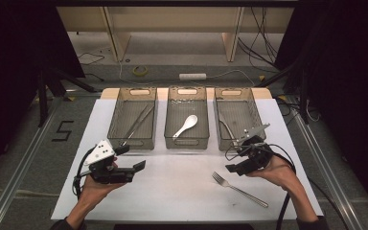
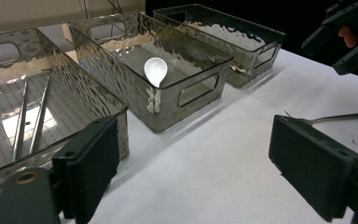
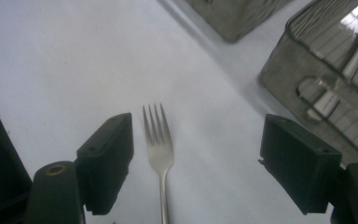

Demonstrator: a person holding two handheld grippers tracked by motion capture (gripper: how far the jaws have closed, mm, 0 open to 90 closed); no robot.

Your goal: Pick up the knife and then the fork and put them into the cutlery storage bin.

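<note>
White sheeting covers the table (image 1: 182,191), and three smoky clear plastic bins stand in a row along its far side. Starting at the left, the left tool (image 1: 130,158) hangs just above the sheet in front of the left bin (image 1: 117,117), its jaws spread wide and holding nothing. That bin holds what look like a pair of metal chopsticks (image 1: 136,125), though they are thin and hard to make out. The middle bin (image 1: 172,120) holds a white ceramic soup spoon (image 1: 186,125). The right bin (image 1: 254,112) has a slim metal piece lying in it, probably cutlery too. In front of it, the right tool (image 1: 237,160) hovers near the bin's front wall with its jaws spread wide and empty. A steel fork (image 1: 239,188) lies flat on the sheet just below that tool; in the right gripper view the fork (image 3: 158,140) sits between the open jaws, tines pointing away. As a judgement, the sorting is mostly done: each bin already has its item, and the fork is the one piece left out, not yet gripped, likely bound for the right bin
</note>
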